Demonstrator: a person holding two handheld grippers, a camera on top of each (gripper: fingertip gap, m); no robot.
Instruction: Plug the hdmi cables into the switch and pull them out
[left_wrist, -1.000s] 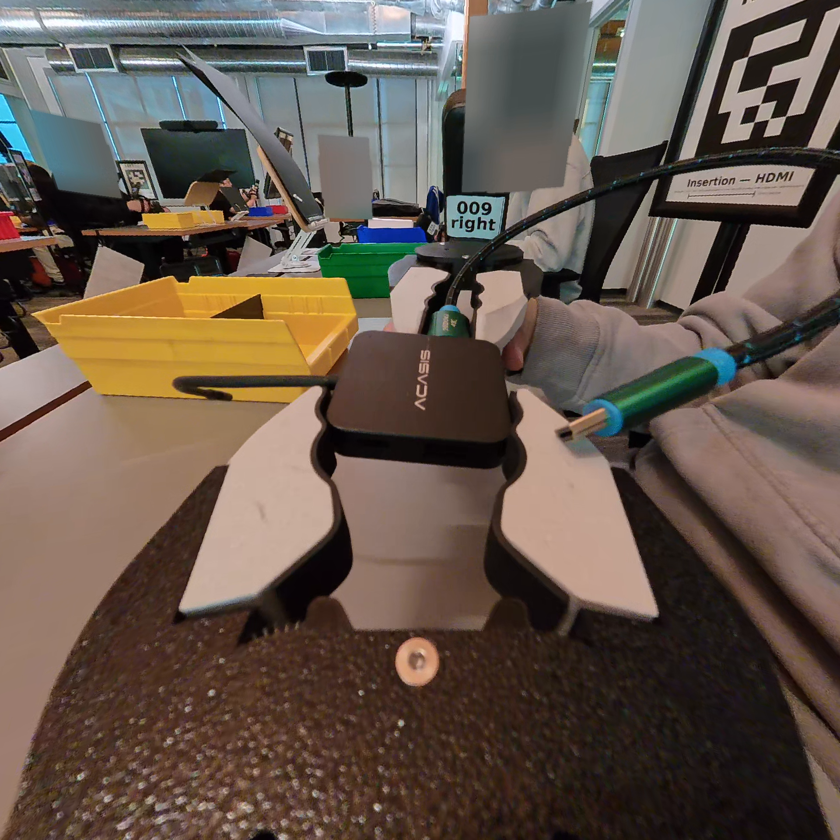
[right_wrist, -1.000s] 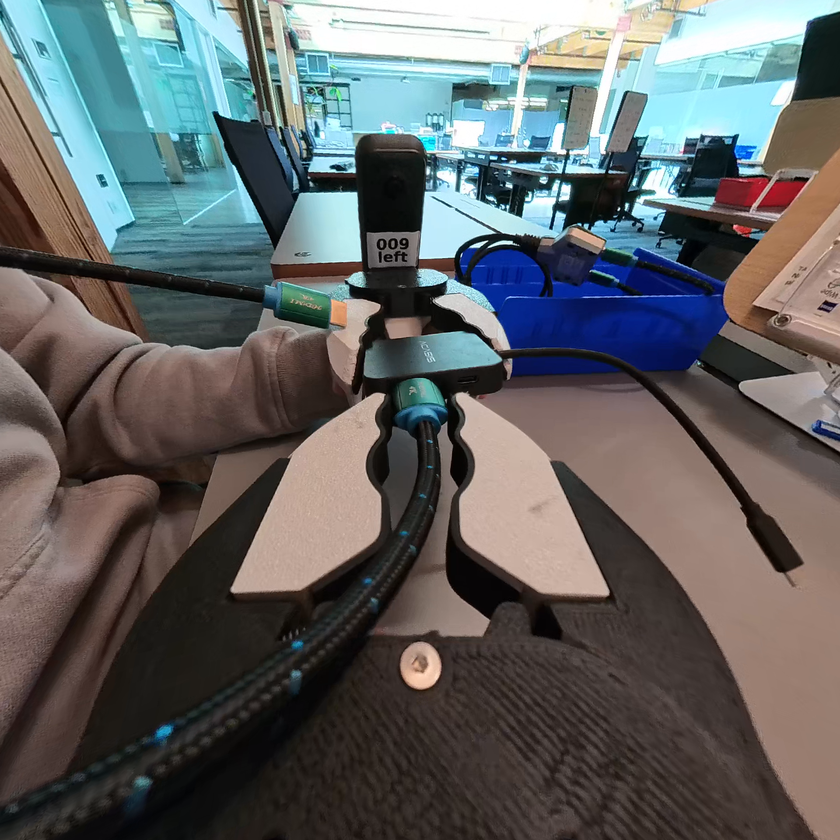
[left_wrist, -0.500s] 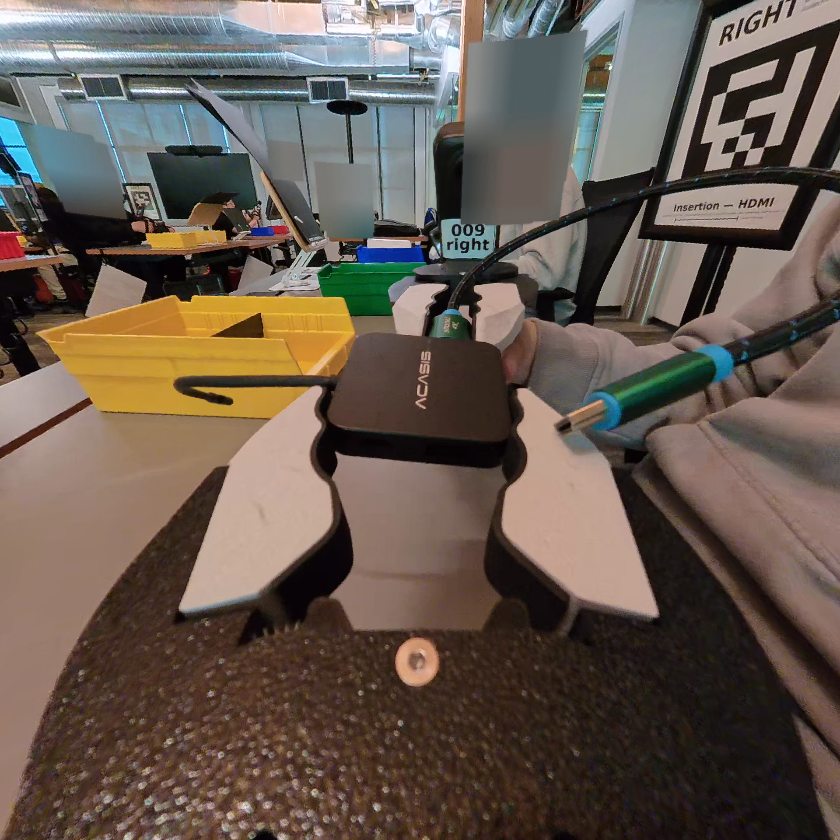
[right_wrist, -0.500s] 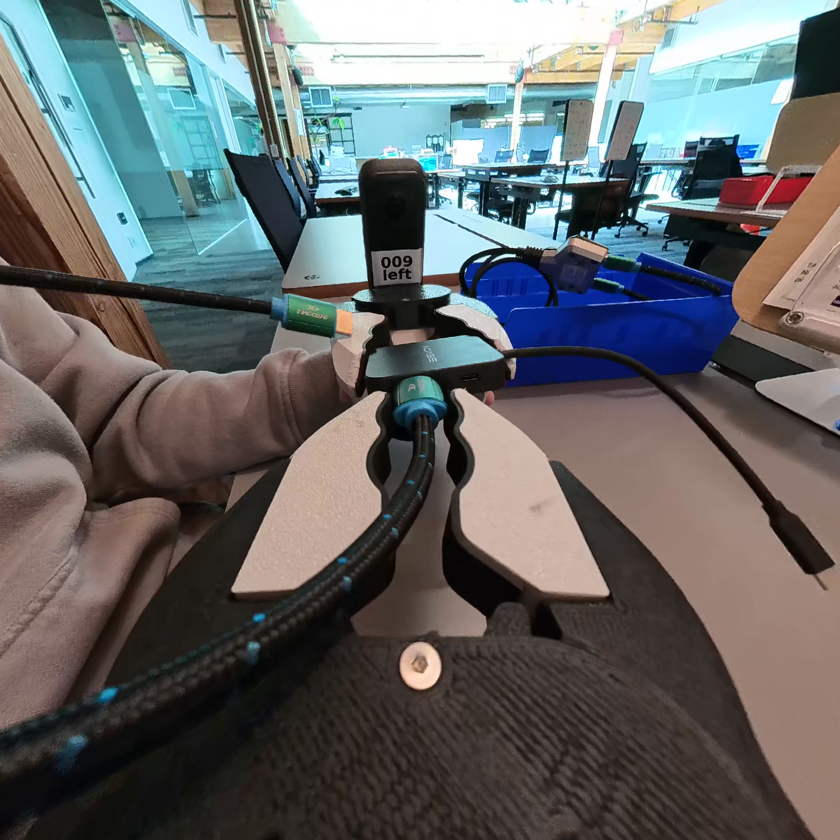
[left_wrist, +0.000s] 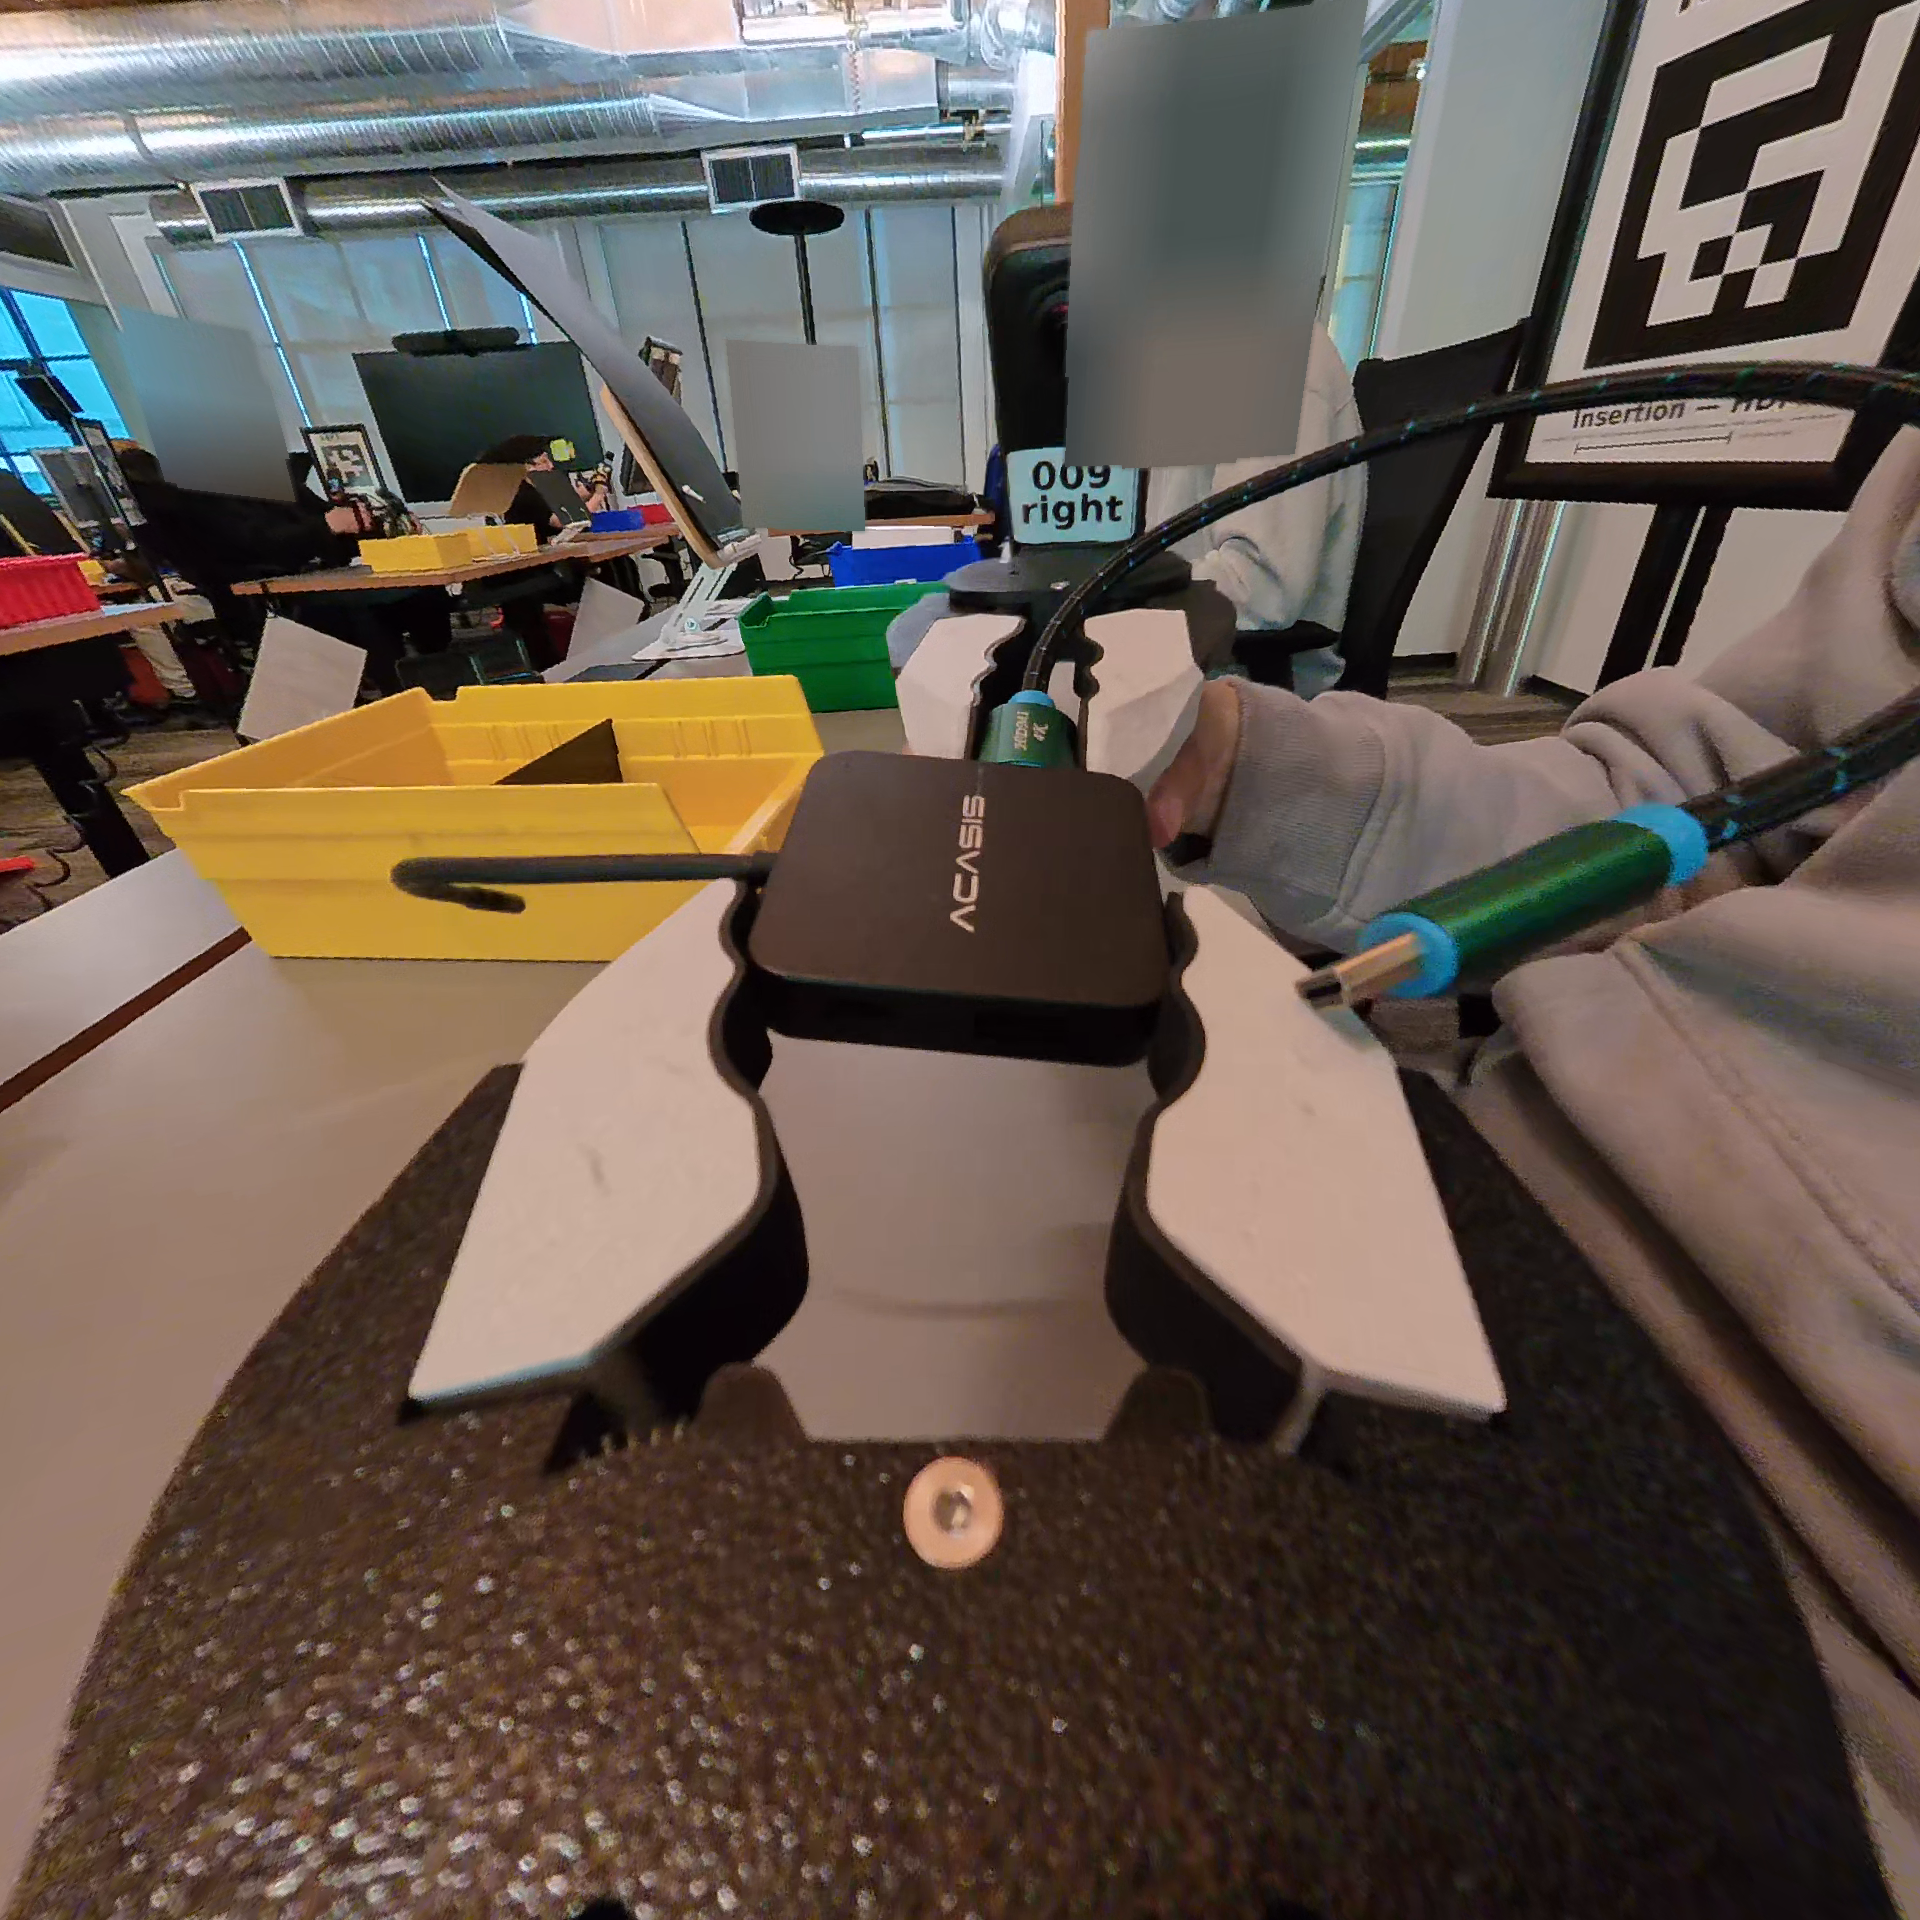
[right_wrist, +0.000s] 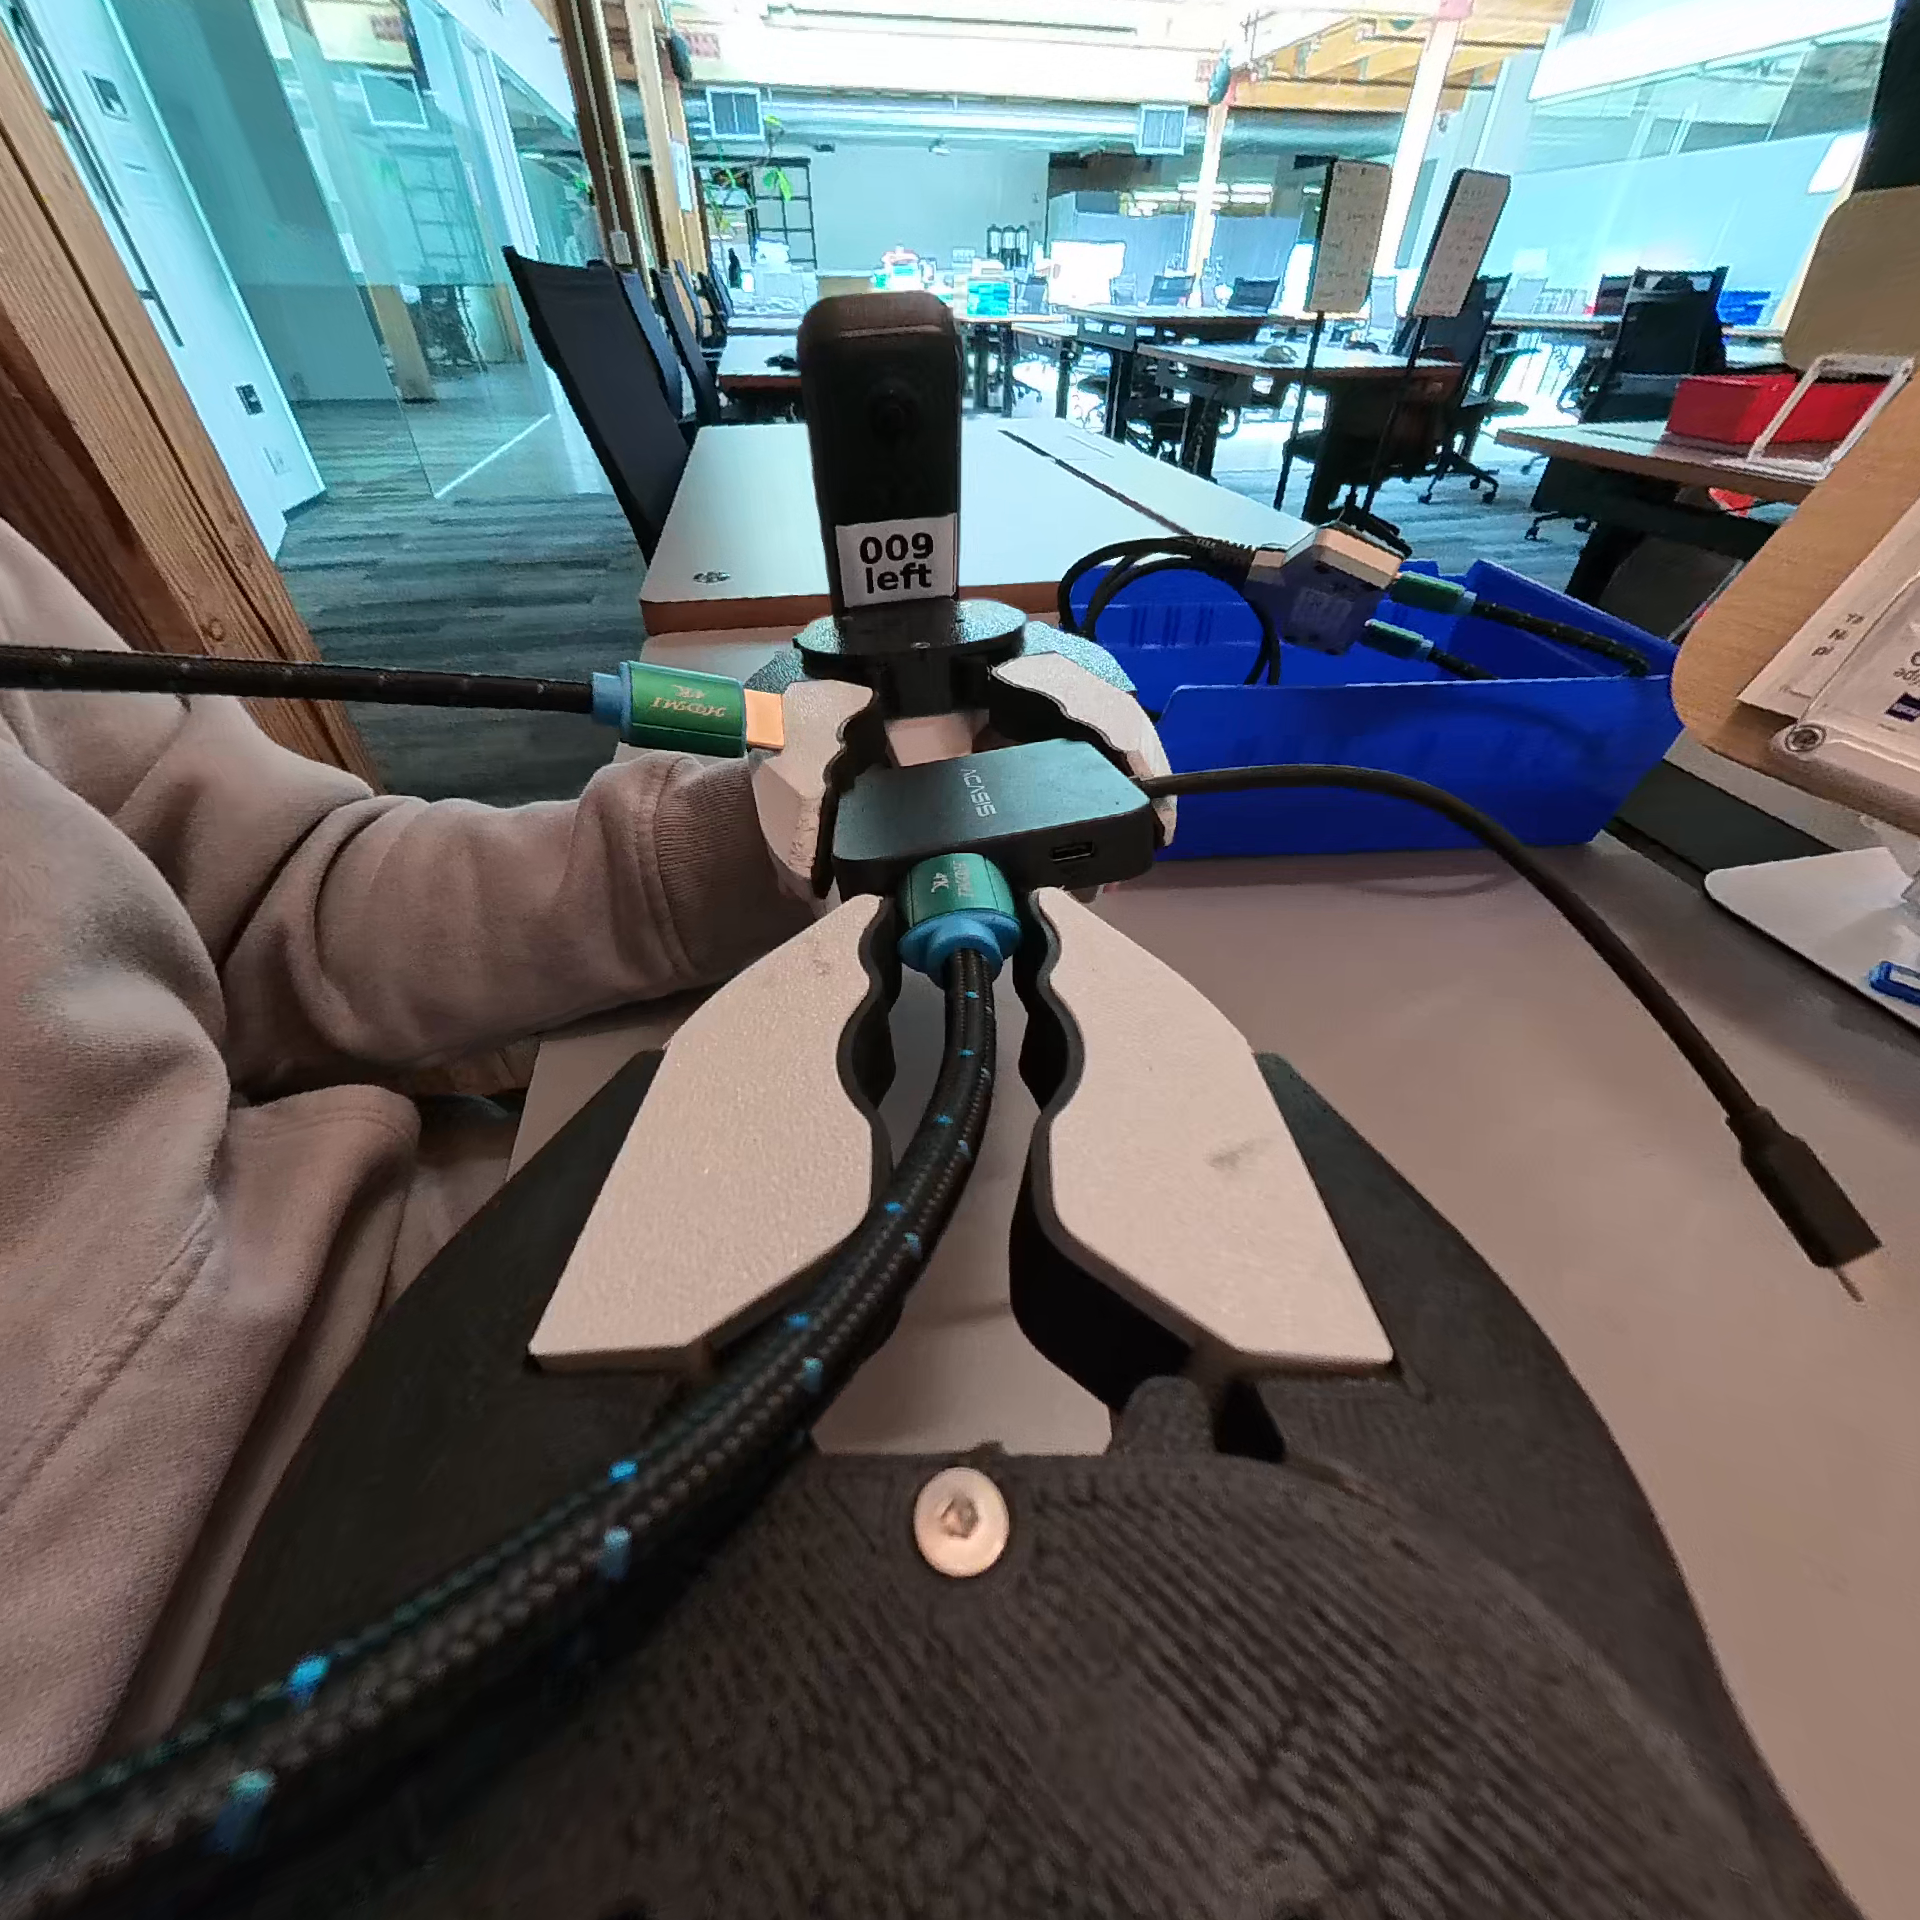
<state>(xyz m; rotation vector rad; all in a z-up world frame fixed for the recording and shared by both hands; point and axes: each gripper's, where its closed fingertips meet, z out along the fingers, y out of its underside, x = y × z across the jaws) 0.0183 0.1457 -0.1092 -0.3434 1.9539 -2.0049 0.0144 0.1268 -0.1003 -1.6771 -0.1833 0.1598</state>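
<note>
Switch (left_wrist: 961, 894) mid-frame, clamped flat between left gripper (left_wrist: 961, 997) fingers. Right gripper (right_wrist: 961, 940) closed on green plug (right_wrist: 951, 894), seated in switch's near port, long axis straight along gripper toward switch. Second plug (left_wrist: 1496, 914) loose at right, tip pointing left toward switch.

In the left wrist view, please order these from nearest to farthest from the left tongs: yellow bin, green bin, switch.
1. Switch: gripped by the left tongs.
2. Yellow bin: behind, on the left.
3. Green bin: farther back, centre.
</note>
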